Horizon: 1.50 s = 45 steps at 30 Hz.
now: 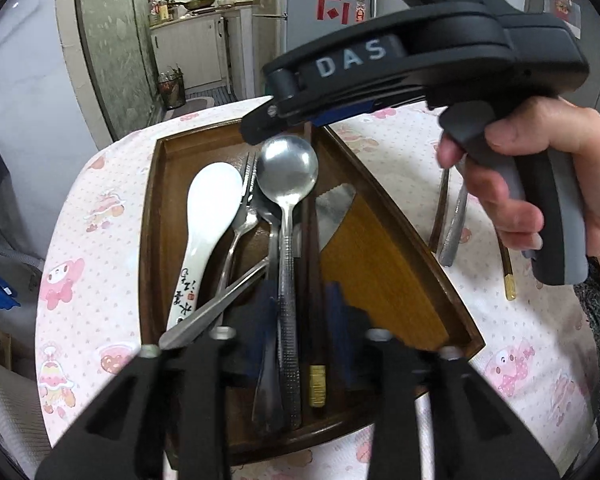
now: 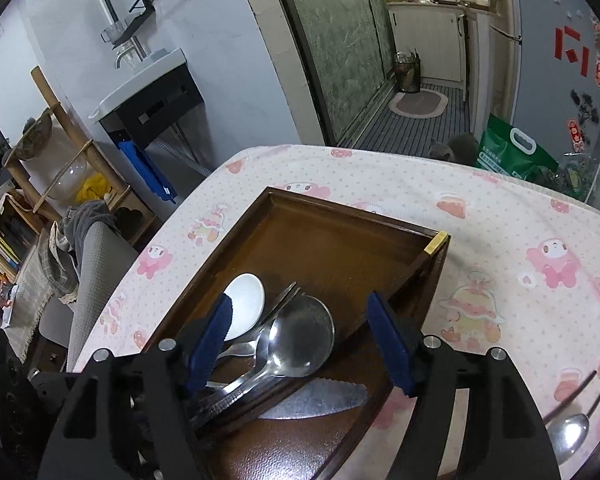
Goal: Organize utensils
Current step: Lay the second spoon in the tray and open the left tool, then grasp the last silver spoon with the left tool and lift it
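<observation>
Utensils mostly lay in the wooden tray (image 1: 400, 276); a spoon (image 2: 568, 434) and chopsticks (image 1: 510, 276) remained outside; both grippers, left (image 1: 300, 320) and right (image 2: 308, 344), were open, holding nothing.

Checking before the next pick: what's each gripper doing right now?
Left gripper: open over the steel spoon handle, gripping nothing.
Right gripper: open above the brown wooden tray, empty.

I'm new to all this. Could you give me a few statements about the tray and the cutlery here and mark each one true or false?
1. A white ceramic spoon lies inside the wooden tray. True.
2. The tray is empty. False: it holds spoons, a fork, a knife and chopsticks.
3. Some utensils lie on the tablecloth outside the tray. True.
4. The right gripper clamps the large metal spoon. False: its jaws stand apart.
5. The tablecloth is plain blue. False: pink cartoon print.
</observation>
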### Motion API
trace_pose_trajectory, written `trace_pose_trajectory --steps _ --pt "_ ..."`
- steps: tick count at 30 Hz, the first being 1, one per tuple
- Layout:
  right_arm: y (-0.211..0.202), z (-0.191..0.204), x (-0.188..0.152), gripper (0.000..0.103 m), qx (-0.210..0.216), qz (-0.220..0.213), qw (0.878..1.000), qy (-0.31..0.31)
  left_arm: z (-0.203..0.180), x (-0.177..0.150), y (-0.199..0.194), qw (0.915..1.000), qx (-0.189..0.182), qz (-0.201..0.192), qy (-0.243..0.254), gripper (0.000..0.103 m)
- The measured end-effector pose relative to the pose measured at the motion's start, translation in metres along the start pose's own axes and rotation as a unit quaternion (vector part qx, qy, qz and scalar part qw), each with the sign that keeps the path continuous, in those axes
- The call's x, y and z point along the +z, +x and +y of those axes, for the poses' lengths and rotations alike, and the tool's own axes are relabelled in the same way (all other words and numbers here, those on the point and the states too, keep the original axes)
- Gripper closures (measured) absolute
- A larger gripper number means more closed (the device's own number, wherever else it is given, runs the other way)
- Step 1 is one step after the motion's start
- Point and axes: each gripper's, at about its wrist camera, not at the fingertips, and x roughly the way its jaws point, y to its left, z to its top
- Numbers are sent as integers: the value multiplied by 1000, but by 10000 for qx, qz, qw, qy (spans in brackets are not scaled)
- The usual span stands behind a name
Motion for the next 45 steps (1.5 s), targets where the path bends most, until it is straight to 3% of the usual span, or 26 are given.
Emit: trace_pose_trajectory --steps 3,7,11,18,25,28,33,40,42,45 --pt "-10 -2 -3 32 6 -59 10000 -13 -6 -2 -8 10000 -1 -58 5 51" --pt "-33 -13 -9 31 -65 -171 9998 18 -20 -1 -20 9998 68 -183 50 35" --pt "-63 -32 -23 31 -213 -200 9996 49 -43 -1 -26 9994 -169 -275 89 28" --pt "-123 -90 -60 30 -722 -304 9963 356 -97 0 -21 9969 -547 -413 377 25" --pt "-142 -140 -99 30 -988 -197 9920 755 -134 4 -3 9937 -909 -275 590 25" --pt "-139 -158 -108 43 -943 -142 9915 887 -152 5 5 9923 -1015 -195 685 25" --pt "-126 -178 -116 47 -734 -68 9903 1176 -154 10 16 9925 -1023 -152 645 25" --pt "-101 -186 -115 77 -643 -18 9904 1224 -150 18 29 9935 -1005 -86 522 25" --pt "-100 -187 -113 95 -656 -55 9902 1231 -150 20 31 9938 -975 -80 529 25" --pt "-113 -182 -114 96 -508 -240 9925 1087 -151 20 31 9938 -940 -98 579 25"
